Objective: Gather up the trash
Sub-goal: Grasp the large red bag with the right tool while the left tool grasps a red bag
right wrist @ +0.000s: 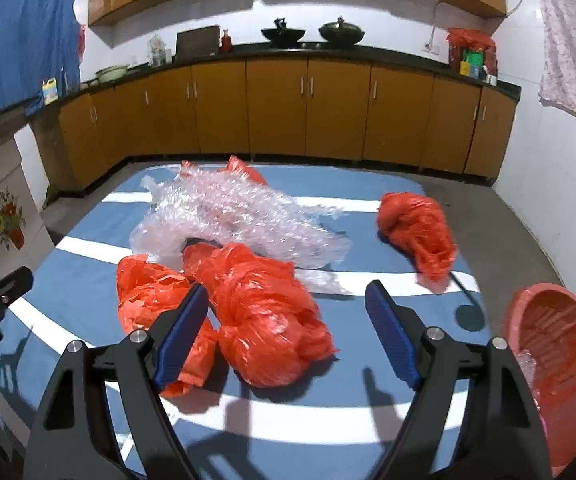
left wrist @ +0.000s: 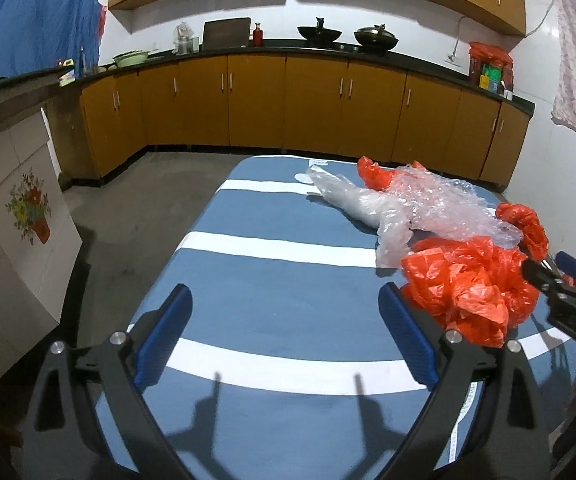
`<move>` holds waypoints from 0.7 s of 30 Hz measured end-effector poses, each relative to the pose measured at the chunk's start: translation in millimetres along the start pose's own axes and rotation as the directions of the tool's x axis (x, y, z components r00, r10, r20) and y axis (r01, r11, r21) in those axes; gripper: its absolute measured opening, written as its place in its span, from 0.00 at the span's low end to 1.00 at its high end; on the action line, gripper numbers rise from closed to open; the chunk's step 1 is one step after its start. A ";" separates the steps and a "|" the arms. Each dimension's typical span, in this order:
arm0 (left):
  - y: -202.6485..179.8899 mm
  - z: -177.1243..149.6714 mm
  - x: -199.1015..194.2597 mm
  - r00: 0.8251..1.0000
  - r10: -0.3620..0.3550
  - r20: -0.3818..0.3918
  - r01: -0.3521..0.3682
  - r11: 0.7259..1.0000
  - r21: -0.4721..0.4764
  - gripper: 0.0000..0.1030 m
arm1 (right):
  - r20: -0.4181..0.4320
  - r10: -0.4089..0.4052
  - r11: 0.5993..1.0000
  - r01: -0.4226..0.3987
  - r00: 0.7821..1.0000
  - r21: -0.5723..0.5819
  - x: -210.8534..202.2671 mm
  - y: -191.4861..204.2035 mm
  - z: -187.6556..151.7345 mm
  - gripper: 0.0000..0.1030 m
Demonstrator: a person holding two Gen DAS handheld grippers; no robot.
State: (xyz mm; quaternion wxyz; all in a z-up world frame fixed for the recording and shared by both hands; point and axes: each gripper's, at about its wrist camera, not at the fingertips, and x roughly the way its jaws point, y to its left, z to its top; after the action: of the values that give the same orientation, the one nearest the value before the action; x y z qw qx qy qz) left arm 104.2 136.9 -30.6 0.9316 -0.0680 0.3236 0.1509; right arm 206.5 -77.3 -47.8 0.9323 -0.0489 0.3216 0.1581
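Blue-padded jaws of the right gripper (right wrist: 288, 328) gape, empty, around the nearest crumpled red bag (right wrist: 264, 316) on the striped table (right wrist: 68, 280), basin (right wrist: 559, 368) to its right; the left gripper (left wrist: 286, 332), also released, holds nothing, farther off to the bag's left.

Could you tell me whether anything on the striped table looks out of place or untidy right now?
Yes: crumpled red plastic bags and a heap of clear bubble wrap lie strewn over the table, with another red bag lying apart. The red basin at the table's right edge holds little so far.
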 end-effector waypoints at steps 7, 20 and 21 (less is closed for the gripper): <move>0.0 -3.2 6.6 0.999 -0.028 -0.025 0.027 0.999 -0.024 0.90 | -0.105 0.014 1.000 -0.015 0.994 -0.006 31.1 5.9 -6.6 0.68; -48.1 -5.0 10.9 0.985 -0.163 -0.062 0.165 0.986 0.024 0.90 | -0.067 -0.025 0.999 0.027 0.997 0.038 -9.1 -23.0 -23.4 0.44; -53.4 -4.7 11.4 0.982 -0.175 -0.067 0.177 0.984 0.028 0.90 | -0.062 -0.034 0.998 0.037 0.997 0.045 -14.3 -27.8 -25.5 0.44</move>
State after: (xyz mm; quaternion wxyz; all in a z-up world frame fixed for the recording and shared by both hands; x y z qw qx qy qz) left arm 127.3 88.1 -39.9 0.9314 -0.0857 0.3486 0.0600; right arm 190.1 -112.3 -59.4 0.9255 -0.0380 0.3528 0.1326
